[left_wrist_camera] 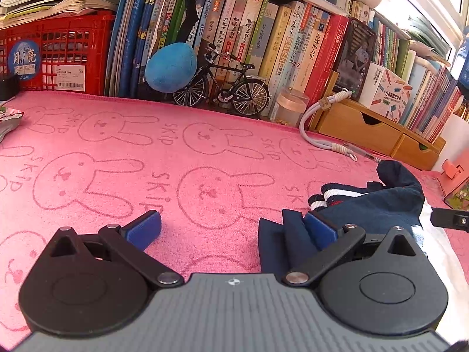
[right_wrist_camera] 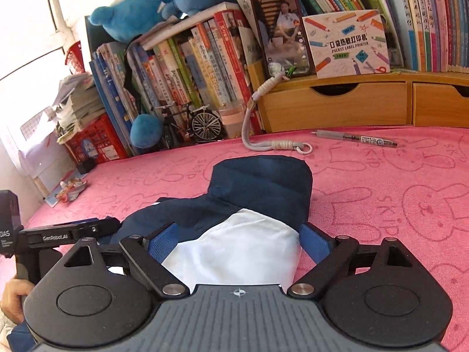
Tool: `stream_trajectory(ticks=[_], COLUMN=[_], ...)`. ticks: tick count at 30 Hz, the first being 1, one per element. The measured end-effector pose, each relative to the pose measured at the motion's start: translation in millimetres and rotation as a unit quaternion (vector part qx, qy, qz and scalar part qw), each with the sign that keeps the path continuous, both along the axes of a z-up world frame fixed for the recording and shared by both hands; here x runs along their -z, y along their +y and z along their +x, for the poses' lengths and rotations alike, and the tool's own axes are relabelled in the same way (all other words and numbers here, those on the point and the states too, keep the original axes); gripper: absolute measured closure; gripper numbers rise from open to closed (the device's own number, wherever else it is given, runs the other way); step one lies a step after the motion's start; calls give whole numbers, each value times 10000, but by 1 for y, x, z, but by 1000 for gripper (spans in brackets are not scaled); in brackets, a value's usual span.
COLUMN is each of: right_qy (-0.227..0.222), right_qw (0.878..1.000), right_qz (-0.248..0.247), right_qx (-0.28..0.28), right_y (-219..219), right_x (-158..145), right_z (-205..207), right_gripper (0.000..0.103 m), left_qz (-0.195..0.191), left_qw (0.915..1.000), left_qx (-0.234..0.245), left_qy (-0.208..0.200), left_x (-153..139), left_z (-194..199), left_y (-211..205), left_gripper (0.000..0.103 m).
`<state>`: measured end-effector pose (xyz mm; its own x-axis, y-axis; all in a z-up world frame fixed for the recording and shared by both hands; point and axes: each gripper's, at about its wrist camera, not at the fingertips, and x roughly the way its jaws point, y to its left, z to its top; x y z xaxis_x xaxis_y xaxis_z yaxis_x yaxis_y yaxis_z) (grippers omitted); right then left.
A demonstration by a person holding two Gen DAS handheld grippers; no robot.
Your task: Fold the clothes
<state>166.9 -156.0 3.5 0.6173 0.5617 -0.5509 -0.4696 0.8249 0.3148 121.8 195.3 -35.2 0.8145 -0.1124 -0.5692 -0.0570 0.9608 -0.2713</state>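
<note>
A navy garment (right_wrist_camera: 261, 187) with a white panel (right_wrist_camera: 240, 249) and a striped cuff (left_wrist_camera: 331, 196) lies bunched on the pink rabbit-print towel (left_wrist_camera: 117, 152). My right gripper (right_wrist_camera: 239, 242) stands wide over it. The white and navy cloth fills the gap between its blue pads (right_wrist_camera: 315, 243), and I see no pinch. My left gripper (left_wrist_camera: 231, 228) is open at the garment's left edge. A navy flap (left_wrist_camera: 281, 234) lies just inside its right pad (left_wrist_camera: 319, 228), and bare towel shows between the fingers. A hand (right_wrist_camera: 14, 290) holds the left gripper's handle.
Along the back stand books (left_wrist_camera: 263, 35), a red crate (left_wrist_camera: 58, 55), a model bicycle (left_wrist_camera: 222, 88), a blue plush (left_wrist_camera: 170, 67), a phone (right_wrist_camera: 281, 29) and wooden drawers (right_wrist_camera: 337, 102). A white lanyard (right_wrist_camera: 249, 135) and a pen (right_wrist_camera: 357, 139) lie on the towel. Snack wrappers (right_wrist_camera: 70, 190) sit at left.
</note>
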Motion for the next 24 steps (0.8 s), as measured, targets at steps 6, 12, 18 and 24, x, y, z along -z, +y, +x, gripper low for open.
stream_trajectory(ticks=[6, 12, 18, 24], right_qy=[-438, -667, -785, -758], right_qw=[9969, 9938, 9892, 9857], right_qz=[-262, -497, -907, -1207], right_qx=[-598, -741, -839, -895], right_y=[-12, -19, -23, -23], right_x=[-21, -25, -15, 3], right_z=[-88, -158, -210, -243], right_gripper=[10, 5, 0, 0], left_qz=[672, 989, 1113, 1101], left_qw=[9975, 9950, 9928, 9909], left_qx=[-158, 159, 379, 531], left_qy=[148, 13, 214, 560], left_x=[-32, -64, -59, -38], left_z=[-36, -99, -149, -178], left_y=[-24, -52, -81, -100], left_gripper=[0, 0, 0, 0])
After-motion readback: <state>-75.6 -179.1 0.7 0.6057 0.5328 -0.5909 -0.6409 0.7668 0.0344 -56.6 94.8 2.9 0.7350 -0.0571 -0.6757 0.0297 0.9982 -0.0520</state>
